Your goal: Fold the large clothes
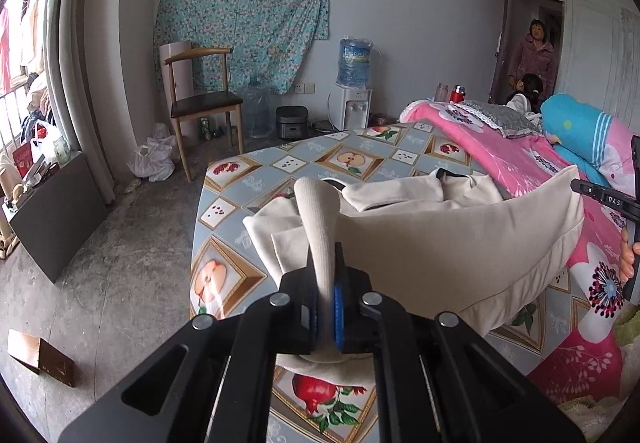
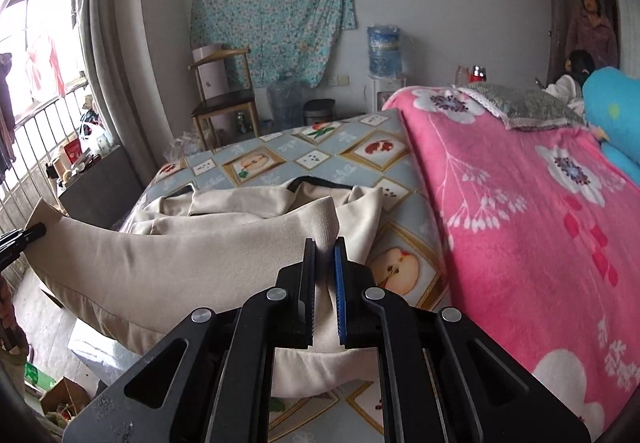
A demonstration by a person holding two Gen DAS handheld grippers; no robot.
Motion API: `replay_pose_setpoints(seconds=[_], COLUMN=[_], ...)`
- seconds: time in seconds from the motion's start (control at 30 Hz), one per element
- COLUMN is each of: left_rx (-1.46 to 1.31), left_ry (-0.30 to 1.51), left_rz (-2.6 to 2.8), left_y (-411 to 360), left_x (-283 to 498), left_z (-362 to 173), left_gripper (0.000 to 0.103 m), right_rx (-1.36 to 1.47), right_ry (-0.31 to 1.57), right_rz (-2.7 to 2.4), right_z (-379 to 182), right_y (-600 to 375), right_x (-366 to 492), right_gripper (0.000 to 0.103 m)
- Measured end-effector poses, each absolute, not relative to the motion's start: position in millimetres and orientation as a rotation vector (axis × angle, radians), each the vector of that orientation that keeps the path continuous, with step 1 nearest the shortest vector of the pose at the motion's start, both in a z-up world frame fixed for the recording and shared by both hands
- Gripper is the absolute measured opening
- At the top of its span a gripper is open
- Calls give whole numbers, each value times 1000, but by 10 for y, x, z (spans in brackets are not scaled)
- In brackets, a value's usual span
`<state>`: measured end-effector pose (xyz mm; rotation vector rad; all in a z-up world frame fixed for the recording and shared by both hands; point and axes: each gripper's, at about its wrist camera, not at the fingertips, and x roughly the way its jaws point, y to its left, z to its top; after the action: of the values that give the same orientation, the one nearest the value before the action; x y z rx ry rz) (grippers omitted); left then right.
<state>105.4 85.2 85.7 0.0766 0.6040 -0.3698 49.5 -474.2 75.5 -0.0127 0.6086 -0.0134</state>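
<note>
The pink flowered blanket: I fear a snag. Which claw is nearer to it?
Right. The right claw grips the beige garment beside the pink blanket; the left claw holds its far end.

Grey walls, a floral cloth [image 1: 244, 19] pinned up, a wooden chair [image 1: 204, 99] on bare concrete floor [image 1: 100, 263], daylight through a barred window [image 2: 36, 83].

garment [image 1: 440, 235]: beige matt cloth, soft, smooth-woven, with a stitched hem
table cover [image 1: 360, 159]: glossy printed sheet, fruit pattern, smooth
blanket [image 2: 520, 211]: pink fleecy cloth, fuzzy nap, flower print
left gripper [image 1: 326, 275]: matt black plastic body, bright metal pivot pins, ribbed blue pads
chair [image 1: 200, 99]: pale wood frame, dark smooth seat
floor [image 1: 100, 283]: bare grey concrete, rough and stained
wall hanging [image 1: 248, 23]: thin flowered cloth, creased
</note>
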Motion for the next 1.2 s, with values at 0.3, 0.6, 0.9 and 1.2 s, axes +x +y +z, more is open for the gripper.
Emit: replay_pose_setpoints(seconds=[0.3,0.6,0.9,1.2], left_rx=[131,184,173,-80], left_ry=[556,723,1014,988], left_rz=[-359,-339,-308,-152], left_y=[752,485,419,1184], left_x=[1943,3543,4146,4046], left_z=[981,563,-369,-157], left_gripper=[6,6,7,33], right_rx=[-28,-32,-65,-72], right_ry=[595,712,948,905], right_rz=[19,-6,-25,-95], right_z=[896,522,-406,-192], right_y=[-4825,-4955,-5064,-5282], right_x=[1425,2882,3470,3405], right_gripper=[8,8,8,52])
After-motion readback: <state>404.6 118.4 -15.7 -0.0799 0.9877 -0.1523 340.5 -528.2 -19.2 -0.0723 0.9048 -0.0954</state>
